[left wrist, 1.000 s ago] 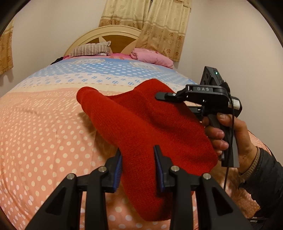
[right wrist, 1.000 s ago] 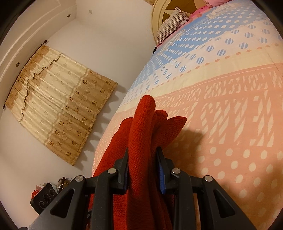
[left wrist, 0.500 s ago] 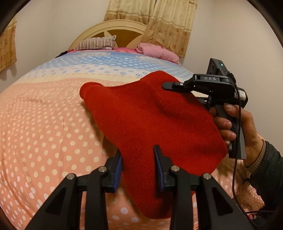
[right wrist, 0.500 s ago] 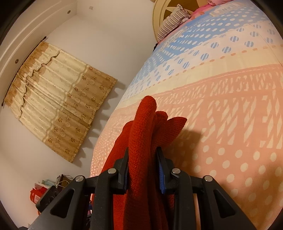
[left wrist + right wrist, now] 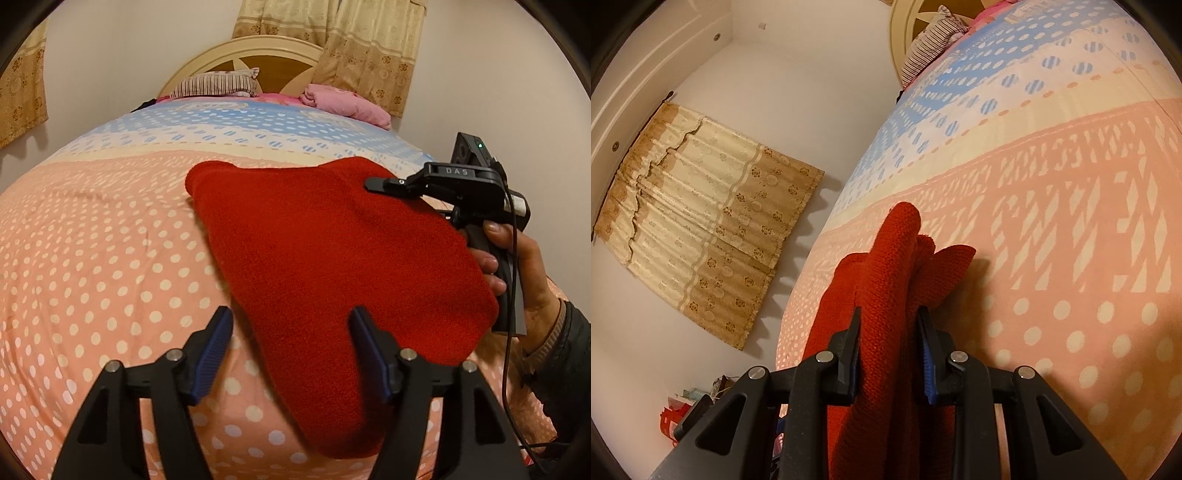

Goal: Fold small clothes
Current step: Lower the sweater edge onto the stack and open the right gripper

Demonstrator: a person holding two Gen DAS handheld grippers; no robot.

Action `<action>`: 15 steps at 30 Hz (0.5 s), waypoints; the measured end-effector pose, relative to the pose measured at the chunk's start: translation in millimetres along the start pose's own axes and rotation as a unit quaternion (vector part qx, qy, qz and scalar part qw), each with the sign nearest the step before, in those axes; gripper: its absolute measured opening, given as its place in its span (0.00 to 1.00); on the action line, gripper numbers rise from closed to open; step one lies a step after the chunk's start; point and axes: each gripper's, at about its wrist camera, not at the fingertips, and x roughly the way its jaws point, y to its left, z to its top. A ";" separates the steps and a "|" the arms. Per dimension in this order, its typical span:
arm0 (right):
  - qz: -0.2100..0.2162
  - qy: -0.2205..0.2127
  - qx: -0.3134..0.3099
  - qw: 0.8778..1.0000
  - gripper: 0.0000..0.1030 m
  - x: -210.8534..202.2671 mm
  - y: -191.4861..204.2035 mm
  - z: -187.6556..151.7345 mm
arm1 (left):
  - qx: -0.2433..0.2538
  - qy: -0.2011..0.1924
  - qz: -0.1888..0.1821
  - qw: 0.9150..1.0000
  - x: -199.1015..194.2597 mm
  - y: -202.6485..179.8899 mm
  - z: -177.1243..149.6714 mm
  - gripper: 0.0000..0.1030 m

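Observation:
A small red knitted garment [image 5: 332,254] lies spread over the pink dotted bedspread [image 5: 110,258]. My left gripper [image 5: 291,339] hovers at its near end with jaws opening; the blue pads [image 5: 214,343] stand apart from the cloth, which still runs between them. In the left wrist view the other gripper's black body [image 5: 461,184] is held by a hand [image 5: 517,266] at the garment's far right corner. In the right wrist view my right gripper [image 5: 890,347] is shut on a bunched fold of the red garment [image 5: 886,280], which rises past the fingertips.
A striped pillow [image 5: 216,83] and a pink pillow [image 5: 347,103] lie by the cream headboard [image 5: 258,48]. Beige curtains [image 5: 369,44] hang behind it; another curtain [image 5: 701,214] covers the side wall. Small items [image 5: 687,402] sit on the floor beside the bed.
My left gripper's jaws have spread wide and let go of the garment's near end. The red cloth has settled lower and flatter on the bed. The right gripper keeps its hold.

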 end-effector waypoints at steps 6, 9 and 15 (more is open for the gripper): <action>-0.002 -0.001 0.001 1.000 0.26 -0.2 -1.7 -1.6 | -0.004 0.000 0.009 1.000 2.0 2.2 -1.4 0.80; -0.004 -0.002 0.005 1.000 0.26 -2.3 -5.9 -4.6 | -0.004 0.001 0.010 1.000 2.3 2.5 -2.3 0.83; -0.006 -0.011 0.011 1.000 0.26 -6.5 -11.1 -10.0 | 0.011 -0.003 0.023 1.000 1.9 -0.5 -1.2 0.87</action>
